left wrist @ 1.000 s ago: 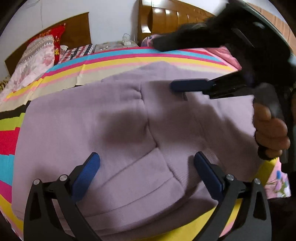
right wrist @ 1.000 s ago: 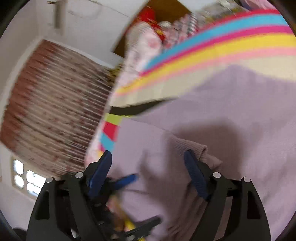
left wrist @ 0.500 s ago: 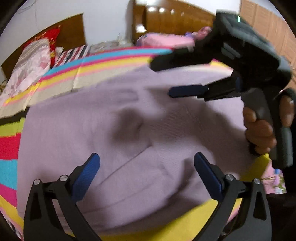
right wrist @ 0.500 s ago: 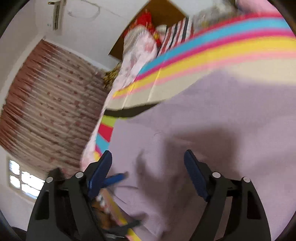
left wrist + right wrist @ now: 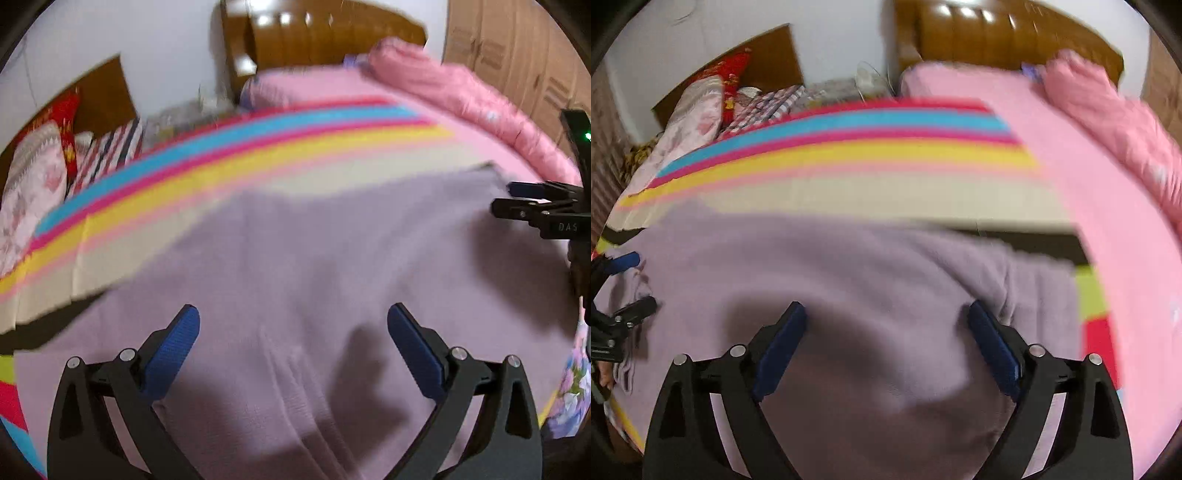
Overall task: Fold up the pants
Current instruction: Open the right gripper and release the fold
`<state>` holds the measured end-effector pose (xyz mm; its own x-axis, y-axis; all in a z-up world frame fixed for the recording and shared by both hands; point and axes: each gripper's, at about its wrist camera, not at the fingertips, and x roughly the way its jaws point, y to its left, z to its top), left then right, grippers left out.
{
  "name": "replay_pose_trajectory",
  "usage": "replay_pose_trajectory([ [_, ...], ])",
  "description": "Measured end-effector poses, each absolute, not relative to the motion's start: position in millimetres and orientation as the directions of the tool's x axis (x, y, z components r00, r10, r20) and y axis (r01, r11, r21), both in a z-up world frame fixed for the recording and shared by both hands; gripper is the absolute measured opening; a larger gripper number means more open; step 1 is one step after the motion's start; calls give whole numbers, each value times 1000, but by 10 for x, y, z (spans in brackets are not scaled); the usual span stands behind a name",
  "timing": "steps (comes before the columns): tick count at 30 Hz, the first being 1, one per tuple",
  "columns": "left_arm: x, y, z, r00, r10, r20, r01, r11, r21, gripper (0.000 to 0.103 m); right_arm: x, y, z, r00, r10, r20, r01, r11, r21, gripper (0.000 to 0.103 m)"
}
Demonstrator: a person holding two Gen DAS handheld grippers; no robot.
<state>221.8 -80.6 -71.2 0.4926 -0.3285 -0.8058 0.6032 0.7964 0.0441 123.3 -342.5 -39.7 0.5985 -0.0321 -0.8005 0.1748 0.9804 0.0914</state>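
Lilac knit pants lie spread across a rainbow-striped bed cover, with a raised seam running toward the camera. They fill the lower half of the right wrist view too. My left gripper is open and empty, hovering just above the fabric. My right gripper is open and empty over the pants, near their right edge. The right gripper also shows at the far right of the left wrist view. The left gripper shows at the left edge of the right wrist view.
The striped cover and a pink blanket lie beyond the pants. Pillows and wooden headboards stand at the back. A rolled pink quilt runs along the right side. Wooden wardrobe doors are at the far right.
My right gripper has swung away from over the pants' middle to their right side. Both cameras have tilted up toward the headboard. The pants now lie flatter, with fewer folds showing.
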Motion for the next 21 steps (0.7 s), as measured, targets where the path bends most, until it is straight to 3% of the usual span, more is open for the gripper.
replay_pose_trajectory([
  [4, 2194, -671, -669, 515, -380, -769, 596, 803, 2, 101, 1221, -3354, -381, 638, -40, -769, 153, 985, 76, 89],
  [8, 2103, -540, -543, 595, -406, -694, 555, 832, -11, 101, 1041, -3523, -266, 711, 28, -702, 144, 972, 185, 89],
  [12, 1934, -170, -109, 624, -498, -603, 521, 840, -154, 101, 900, -3676, -100, 730, 43, -683, 172, 954, 244, 89],
  [16, 1828, 625, 91, 726, -392, -565, 357, 917, -178, 101, 925, -3154, 276, 776, 32, -630, 89, 983, 161, 89],
  [21, 1633, 1941, -67, 753, -185, -631, 50, 973, -225, 101, 1073, -1802, 369, 760, 280, -587, -251, 959, 132, 89],
])
